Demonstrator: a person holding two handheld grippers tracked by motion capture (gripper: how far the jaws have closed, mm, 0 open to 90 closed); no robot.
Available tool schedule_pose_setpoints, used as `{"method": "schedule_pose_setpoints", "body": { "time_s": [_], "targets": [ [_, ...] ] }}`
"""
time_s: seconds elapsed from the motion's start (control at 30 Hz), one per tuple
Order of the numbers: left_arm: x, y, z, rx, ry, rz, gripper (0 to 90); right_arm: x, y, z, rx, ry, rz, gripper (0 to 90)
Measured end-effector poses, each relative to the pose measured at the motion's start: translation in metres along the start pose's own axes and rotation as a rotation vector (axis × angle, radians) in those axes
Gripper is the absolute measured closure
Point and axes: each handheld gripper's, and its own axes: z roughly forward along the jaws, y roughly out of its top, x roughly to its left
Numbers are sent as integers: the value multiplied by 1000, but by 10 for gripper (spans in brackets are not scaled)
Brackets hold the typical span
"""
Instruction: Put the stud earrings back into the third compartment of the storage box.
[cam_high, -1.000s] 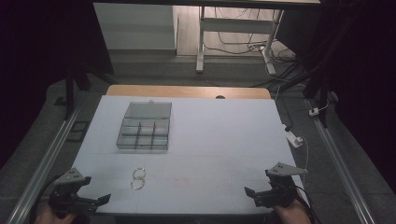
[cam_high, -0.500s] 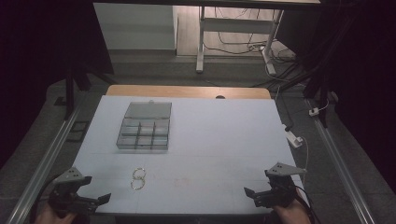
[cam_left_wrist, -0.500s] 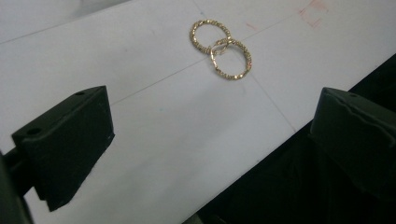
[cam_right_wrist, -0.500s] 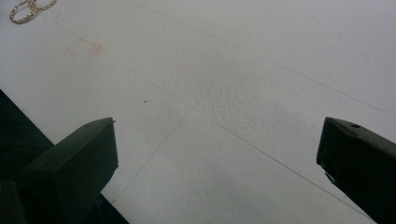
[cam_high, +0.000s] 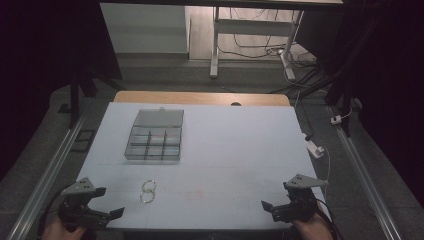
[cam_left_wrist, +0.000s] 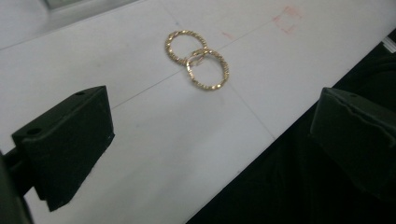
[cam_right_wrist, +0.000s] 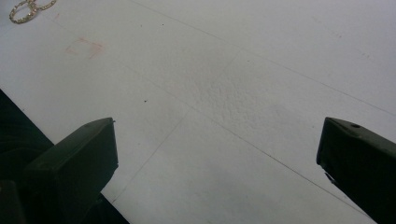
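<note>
High view first: I see my left tongs (cam_high: 102, 202) at the near left corner of the white table (cam_high: 240, 145), jaws spread wide and holding nothing. My right tongs (cam_high: 280, 206) sit at the near right corner, also spread wide and empty. Both hover at the table's front edge, well apart from each other.

Between them, nearer my left side, two gold rings (cam_high: 147, 191) lie flat on the table. In the left gripper view the rings (cam_left_wrist: 197, 59) are ahead of the jaws and apart from them; they are thin twisted hoops, one overlapping the other at the edge so they touch. One jaw hangs over the table, the other over the dark gap past its front edge. In the right gripper view the rings (cam_right_wrist: 29, 10) sit far off at the upper left corner, partly cut by the frame.

A faint red square mark (cam_high: 194, 194) is on the table just to the right of the rings. Farther back on the left half stands a clear box with compartments (cam_high: 155, 135), its lid open; I cannot tell whether anything lies inside.
</note>
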Motion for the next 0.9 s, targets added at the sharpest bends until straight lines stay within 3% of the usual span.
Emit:
{"method": "schedule_pose_setpoints", "body": {
  "time_s": [0.1,0.27,0.4,0.53,0.73,0.9],
  "targets": [
    [-2,3,4,-5,-37,16,0,0,0,0,2,2,0,0],
    [-7,10,13,-28,-81,81,0,0,0,0,5,3,-1,0],
    [-11,14,19,-28,-87,100,0,0,0,1,13,2,-4,0],
    [-16,20,30,4,-85,112,0,1,0,1,14,4,-6,0],
    [-22,28,46,12,-70,102,0,0,0,1,16,8,-10,0],
    [-28,32,64,88,-72,125,0,0,1,2,20,10,-12,0]
  ]
}}
